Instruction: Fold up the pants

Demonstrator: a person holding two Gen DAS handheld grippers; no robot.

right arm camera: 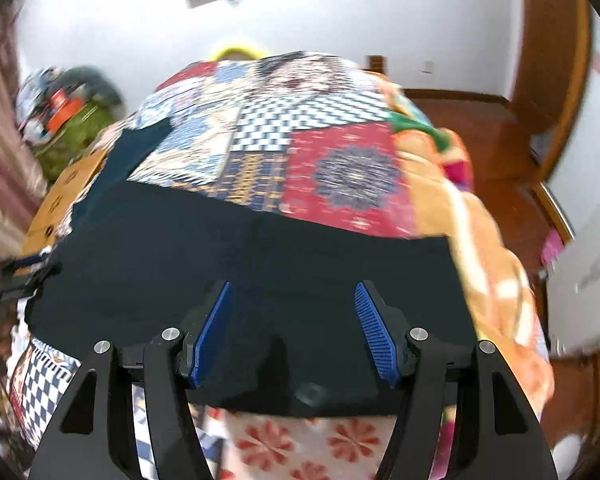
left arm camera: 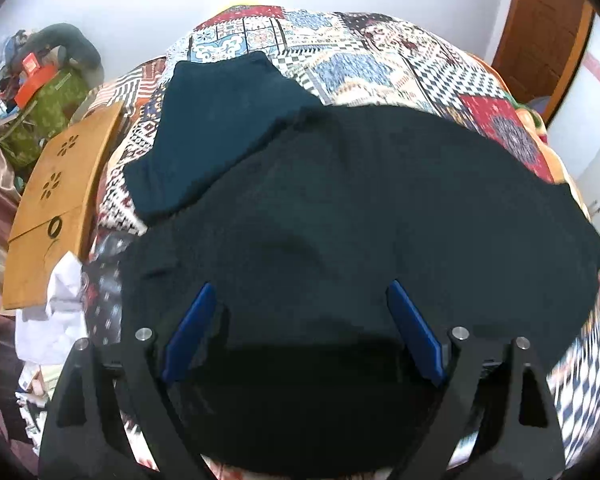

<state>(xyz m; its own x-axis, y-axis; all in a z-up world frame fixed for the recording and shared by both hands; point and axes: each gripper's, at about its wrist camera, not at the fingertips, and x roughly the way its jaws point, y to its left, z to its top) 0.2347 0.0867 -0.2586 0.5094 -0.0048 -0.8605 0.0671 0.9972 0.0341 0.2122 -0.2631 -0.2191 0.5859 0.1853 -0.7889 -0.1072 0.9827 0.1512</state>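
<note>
While both my claws hang over the bed with nothing between their pads, the next pinch is what matters. My left gripper (left arm camera: 300, 320) stands wide; my right gripper (right arm camera: 294, 324) is partly spread, empty too. The pants (left arm camera: 360, 208), dark, lie flat on the patchwork bedspread (left arm camera: 380, 64), their near edge by the bed's near side. I judge I should catch two corners of one edge, lift evenly and lay it over without dragging. The long axis seems to run left to right, with a teal part (left arm camera: 220, 120) reaching far-left; waist or hem, I cannot tell.
</note>
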